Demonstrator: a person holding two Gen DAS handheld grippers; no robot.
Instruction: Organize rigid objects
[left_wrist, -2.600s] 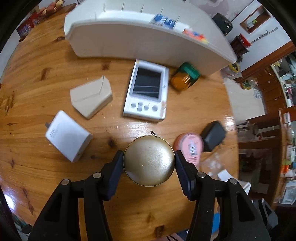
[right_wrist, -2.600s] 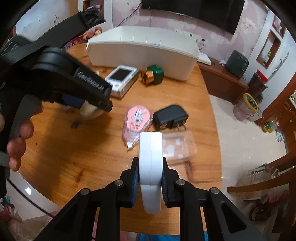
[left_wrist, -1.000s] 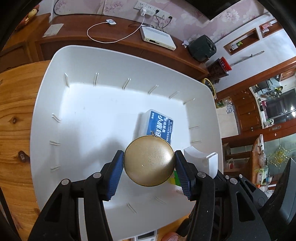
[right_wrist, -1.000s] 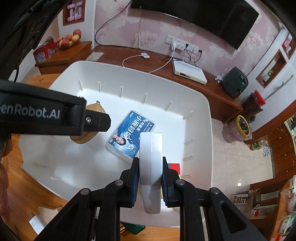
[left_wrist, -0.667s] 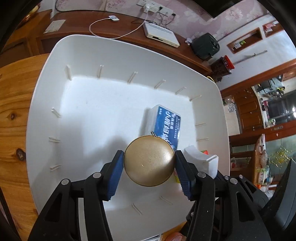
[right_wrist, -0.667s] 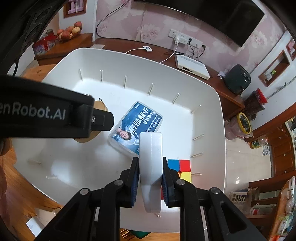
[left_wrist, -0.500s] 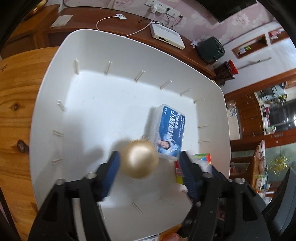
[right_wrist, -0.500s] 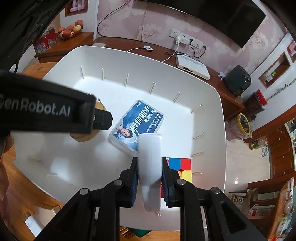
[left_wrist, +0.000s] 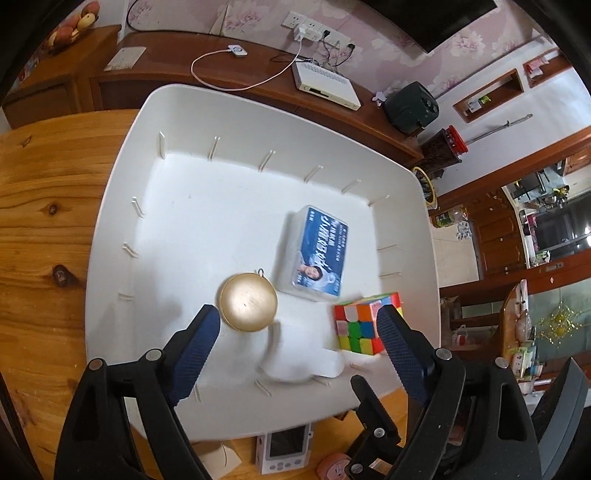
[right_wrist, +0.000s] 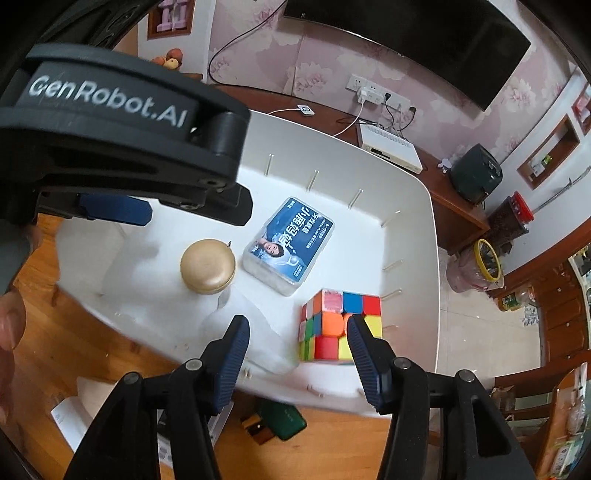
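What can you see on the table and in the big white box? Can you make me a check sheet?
Surface: wooden table, bare beside the bin.
Job's things: white bin holds gold round tin, blue-label box, colour cube and a blurred white piece.
Clutter: white screen device, green-gold object on the table outside the bin.
Grippers: left gripper and right gripper open, jaws just opened, nothing gripped.
Cables: white cable on the sideboard.
Surroundings: sideboard, wall sockets, television.
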